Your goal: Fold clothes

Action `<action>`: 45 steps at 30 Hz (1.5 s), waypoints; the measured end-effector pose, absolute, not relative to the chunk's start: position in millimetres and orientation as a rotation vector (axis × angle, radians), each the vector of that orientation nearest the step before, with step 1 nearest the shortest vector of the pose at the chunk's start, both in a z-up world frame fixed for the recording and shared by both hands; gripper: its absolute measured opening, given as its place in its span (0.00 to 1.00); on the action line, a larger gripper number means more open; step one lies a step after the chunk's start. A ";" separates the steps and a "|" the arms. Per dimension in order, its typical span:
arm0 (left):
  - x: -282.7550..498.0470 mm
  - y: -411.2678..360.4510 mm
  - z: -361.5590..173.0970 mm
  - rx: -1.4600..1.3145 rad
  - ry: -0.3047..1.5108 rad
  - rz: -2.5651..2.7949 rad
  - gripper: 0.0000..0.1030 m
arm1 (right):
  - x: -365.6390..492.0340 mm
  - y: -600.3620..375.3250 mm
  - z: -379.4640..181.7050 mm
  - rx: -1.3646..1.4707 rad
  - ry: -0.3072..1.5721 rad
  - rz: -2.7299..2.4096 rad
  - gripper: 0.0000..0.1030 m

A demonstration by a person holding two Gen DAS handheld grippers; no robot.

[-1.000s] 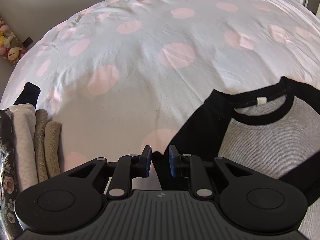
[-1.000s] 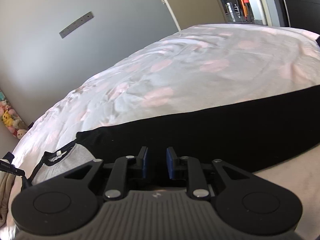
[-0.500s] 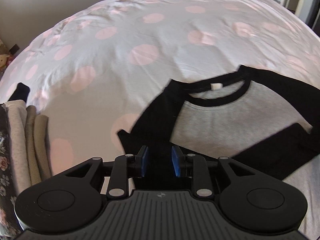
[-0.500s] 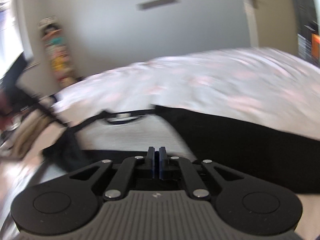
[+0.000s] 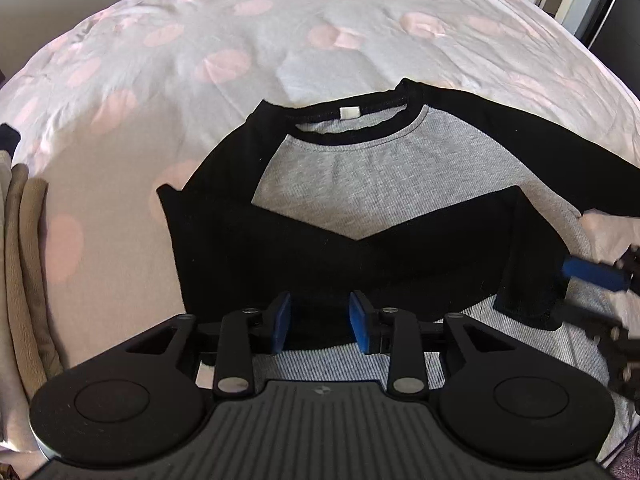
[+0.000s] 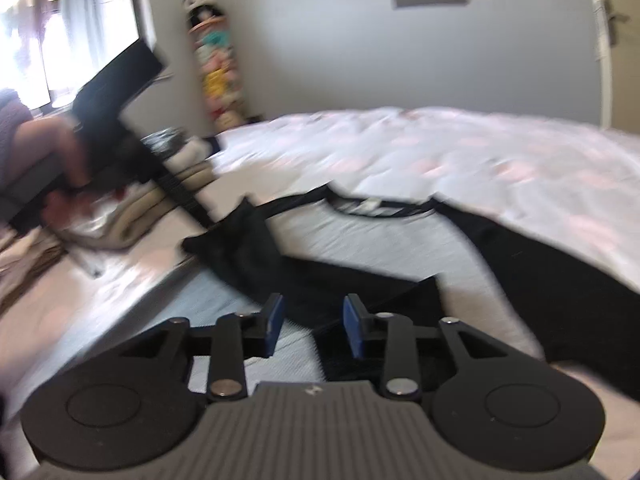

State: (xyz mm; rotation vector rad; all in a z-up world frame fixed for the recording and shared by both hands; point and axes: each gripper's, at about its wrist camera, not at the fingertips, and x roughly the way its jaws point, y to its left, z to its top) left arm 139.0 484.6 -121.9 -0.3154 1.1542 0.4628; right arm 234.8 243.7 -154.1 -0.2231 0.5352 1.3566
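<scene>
A grey shirt [image 5: 380,172] with black sleeves and a black collar lies face up on the dotted bed. One black sleeve [image 5: 320,252] is folded across its chest, and the other [image 5: 520,140] stretches out to the right. My left gripper [image 5: 320,322] hovers over the folded sleeve. Its jaws are opening, with black cloth below the gap and no pad pressing on it. In the blurred right wrist view, my right gripper [image 6: 314,330] is opening above the shirt [image 6: 360,248], near the folded sleeve's cuff [image 6: 400,300]. One of its blue pads [image 5: 592,276] shows at the right edge.
A stack of folded beige and floral clothes [image 5: 28,280] lies at the bed's left edge. The pink-dotted duvet [image 5: 200,60] stretches beyond the shirt. A hand [image 6: 64,168] holds the left tool. Stuffed toys [image 6: 216,60] stand by the wall, and a door [image 6: 616,40] is at the right.
My left gripper moved right across the shirt with the black sleeve, which now lies over the chest, and its jaws widened. My right gripper rolled, shut fully, then opened.
</scene>
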 end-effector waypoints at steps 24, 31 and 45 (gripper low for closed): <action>136.0 566.8 -107.8 -0.251 1.044 0.681 0.40 | 290.4 248.5 -134.5 -0.074 0.576 1.077 0.07; 118.5 584.3 -124.1 -0.297 1.055 0.724 0.40 | 346.2 236.0 -119.9 0.036 0.544 0.939 0.06; 128.5 600.9 -145.3 -0.336 1.026 0.772 0.44 | 388.7 216.7 -172.8 0.064 0.731 0.739 0.00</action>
